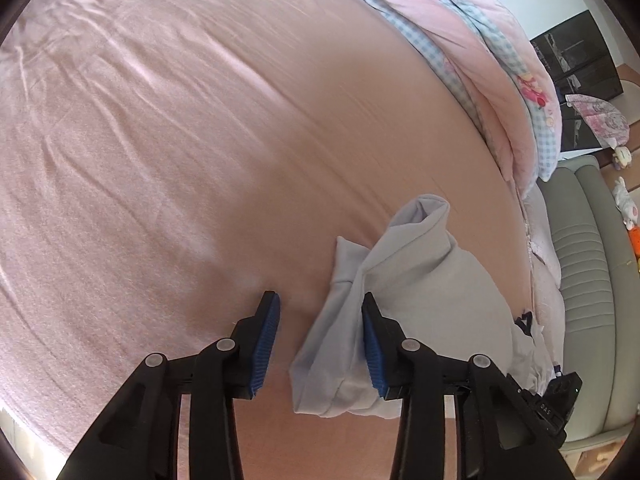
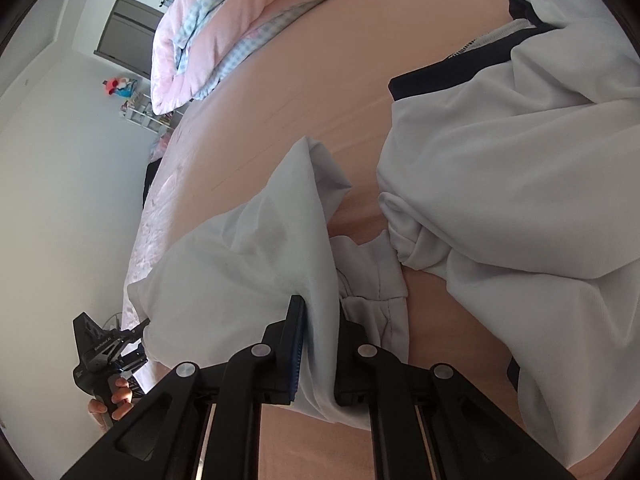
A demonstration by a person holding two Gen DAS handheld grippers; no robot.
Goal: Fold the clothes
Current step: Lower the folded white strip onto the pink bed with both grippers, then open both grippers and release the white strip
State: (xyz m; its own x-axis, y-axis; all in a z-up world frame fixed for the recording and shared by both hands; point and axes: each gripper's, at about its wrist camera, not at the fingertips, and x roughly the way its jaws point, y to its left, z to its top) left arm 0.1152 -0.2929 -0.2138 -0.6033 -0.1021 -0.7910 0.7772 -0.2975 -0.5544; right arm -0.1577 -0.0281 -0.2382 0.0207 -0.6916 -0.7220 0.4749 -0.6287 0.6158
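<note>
Pale grey cloth (image 2: 248, 264) is pinched between the closed jaws of the right gripper (image 2: 318, 344). The left gripper (image 1: 320, 344) stands with jaws apart, a fold of the same cloth against its right pad only. The garment lies on the pink bedsheet (image 1: 160, 140), a white jacket (image 2: 520, 180) beside it.

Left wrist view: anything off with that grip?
Yes. The left gripper has the light grey garment only against its right pad; a gap shows at the left pad, so no pinch. The right gripper is clamped on the cloth.
</note>
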